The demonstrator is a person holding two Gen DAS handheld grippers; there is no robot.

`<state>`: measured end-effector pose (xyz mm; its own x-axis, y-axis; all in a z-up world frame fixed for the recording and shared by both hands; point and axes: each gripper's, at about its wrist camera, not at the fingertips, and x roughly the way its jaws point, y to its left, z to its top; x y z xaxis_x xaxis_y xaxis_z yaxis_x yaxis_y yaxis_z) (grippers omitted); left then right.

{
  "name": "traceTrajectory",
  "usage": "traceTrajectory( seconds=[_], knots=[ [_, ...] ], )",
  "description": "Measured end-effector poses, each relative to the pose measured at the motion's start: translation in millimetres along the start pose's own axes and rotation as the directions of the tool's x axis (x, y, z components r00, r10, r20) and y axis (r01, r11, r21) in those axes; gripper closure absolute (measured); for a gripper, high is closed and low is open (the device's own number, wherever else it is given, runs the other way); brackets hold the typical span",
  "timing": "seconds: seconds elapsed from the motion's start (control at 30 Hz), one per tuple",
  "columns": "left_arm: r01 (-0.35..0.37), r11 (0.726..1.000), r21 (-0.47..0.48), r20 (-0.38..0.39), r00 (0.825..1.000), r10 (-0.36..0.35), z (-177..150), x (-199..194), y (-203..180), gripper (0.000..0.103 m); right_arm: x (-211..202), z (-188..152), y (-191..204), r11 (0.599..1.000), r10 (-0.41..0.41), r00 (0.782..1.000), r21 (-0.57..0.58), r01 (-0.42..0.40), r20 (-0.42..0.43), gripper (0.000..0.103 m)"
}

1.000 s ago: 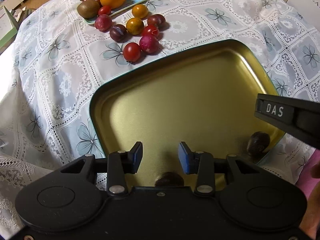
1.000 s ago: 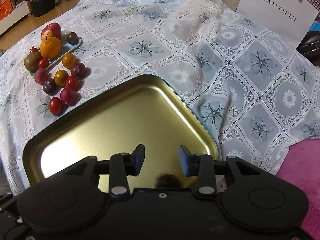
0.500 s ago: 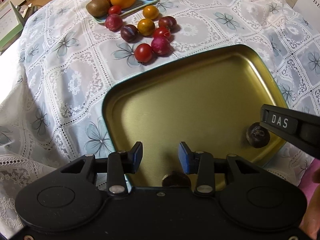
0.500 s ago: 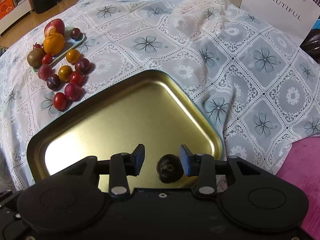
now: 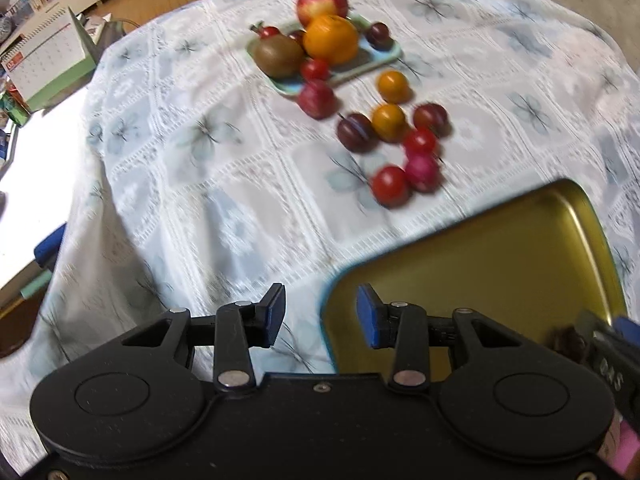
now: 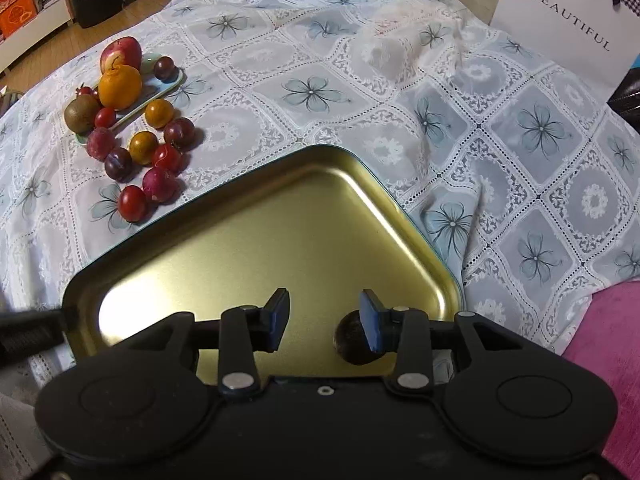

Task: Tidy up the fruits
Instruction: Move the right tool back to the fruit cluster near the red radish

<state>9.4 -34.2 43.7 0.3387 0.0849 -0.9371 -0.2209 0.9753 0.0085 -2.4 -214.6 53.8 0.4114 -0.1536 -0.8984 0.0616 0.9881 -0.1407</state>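
Observation:
A gold metal tray [image 6: 280,240] lies on the flowered cloth; it also shows in the left wrist view [image 5: 500,264]. A dark round fruit [image 6: 350,338] rests in the tray's near corner, beside my right gripper's right fingertip. My right gripper [image 6: 323,318] is open and empty above it. My left gripper [image 5: 321,316] is open and empty over the tray's left edge. A small green plate [image 6: 160,90] holds an apple, an orange [image 6: 120,86] and a kiwi. Several small red, purple and yellow fruits [image 6: 154,156] lie loose between the plate and the tray.
A white paper bag [image 6: 568,28] stands at the back right. A pink cushion [image 6: 608,328] lies at the right edge. A desk calendar [image 5: 48,60] stands off the table's far left. The cloth hangs over the left edge.
My left gripper has swung to the left, off the tray's middle toward its left edge. The dark fruit now lies free in the tray beside my right gripper's fingertip.

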Motion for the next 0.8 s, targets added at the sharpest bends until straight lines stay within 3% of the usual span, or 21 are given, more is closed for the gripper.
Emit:
traceTrajectory(
  seconds=[0.17,0.43,0.57,0.8],
  knots=[
    [-0.005,1.000,-0.023,0.015,1.000,0.005,26,6,22,0.055,-2,-1,5,1.000,0.018,1.000,0.006,-0.018,0.019,0.062],
    [-0.018,0.999,-0.033,0.044,0.999,0.020,70,16,41,0.056,-4,0,15,0.991,0.072,0.982,0.100,-0.090,0.173,0.060],
    [-0.007,1.000,-0.020,0.038,0.999,0.008,90,26,39,0.056,1,14,26,0.994,0.052,0.985,0.091,-0.067,0.163,0.058],
    [0.042,0.999,0.007,0.001,0.999,-0.042,121,49,35,0.056,11,49,44,0.971,0.172,0.976,0.145,-0.191,0.133,0.058]
  ],
)
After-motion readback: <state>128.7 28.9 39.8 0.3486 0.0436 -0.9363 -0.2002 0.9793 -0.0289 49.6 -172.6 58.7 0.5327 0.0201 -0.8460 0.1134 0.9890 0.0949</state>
